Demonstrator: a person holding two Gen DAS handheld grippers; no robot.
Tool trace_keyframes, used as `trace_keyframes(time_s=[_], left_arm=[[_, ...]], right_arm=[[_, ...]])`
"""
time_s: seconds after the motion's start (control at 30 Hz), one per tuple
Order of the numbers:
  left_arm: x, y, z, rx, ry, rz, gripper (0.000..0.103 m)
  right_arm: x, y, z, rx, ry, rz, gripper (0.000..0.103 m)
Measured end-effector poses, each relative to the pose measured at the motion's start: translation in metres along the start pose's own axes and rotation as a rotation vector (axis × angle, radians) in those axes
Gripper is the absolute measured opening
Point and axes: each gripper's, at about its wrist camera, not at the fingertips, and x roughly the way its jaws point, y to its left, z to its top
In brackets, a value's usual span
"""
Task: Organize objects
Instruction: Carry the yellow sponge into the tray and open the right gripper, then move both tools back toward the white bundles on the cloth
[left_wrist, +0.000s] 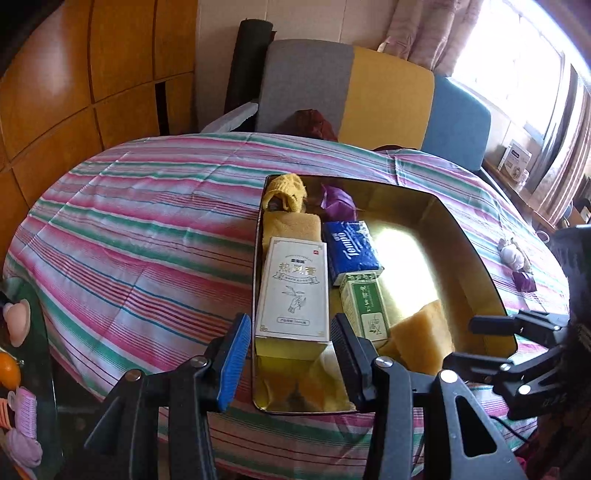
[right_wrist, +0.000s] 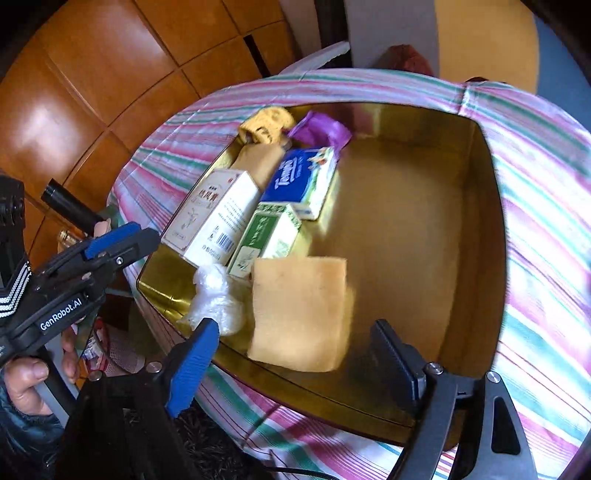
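Observation:
A gold tin tray (left_wrist: 476, 258) (right_wrist: 476, 236) sits on the striped tablecloth. In it lie a white box (left_wrist: 293, 291) (right_wrist: 214, 218), a blue Tempo tissue pack (left_wrist: 352, 249) (right_wrist: 304, 177), a green box (left_wrist: 365, 306) (right_wrist: 269, 236), a yellow sponge (left_wrist: 421, 332) (right_wrist: 301, 314), a clear plastic wad (right_wrist: 214, 299), a yellow cloth (left_wrist: 286, 190) and a purple wrapper (left_wrist: 338, 201) (right_wrist: 317, 129). My left gripper (left_wrist: 291, 354) is open and empty at the tray's near edge. My right gripper (right_wrist: 295, 365) is open and empty just in front of the sponge.
On the cloth right of the tray lie a garlic bulb (left_wrist: 513, 254) and a purple wrapper (left_wrist: 526, 282). A grey, yellow and blue chair back (left_wrist: 369, 96) stands beyond the table. A glass side table (left_wrist: 22, 332) with small items is at the left.

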Motion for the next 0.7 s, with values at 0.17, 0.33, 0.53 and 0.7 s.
trace_keyframes(time_s=[0.17,0.33,0.53,0.7], left_arm=[[-0.005,-0.011,0.0,0.04,-0.016,0.004,0.046],[-0.005,-0.021,0.0,0.067,-0.013,-0.005,0.046],[-0.004,-0.035,-0.001,0.106,-0.007,-0.013,0.046],[-0.003,-0.048,0.001,0.139,-0.004,-0.021,0.046]], right_arm=[[-0.021,-0.006,-0.001,-0.009,-0.044,-0.057,0.088],[-0.046,-0.023,-0.003,-0.007,-0.09,-0.108,0.089],[-0.072,-0.054,-0.003,0.051,-0.141,-0.179,0.089],[-0.1,-0.096,-0.004,0.136,-0.192,-0.269,0.089]])
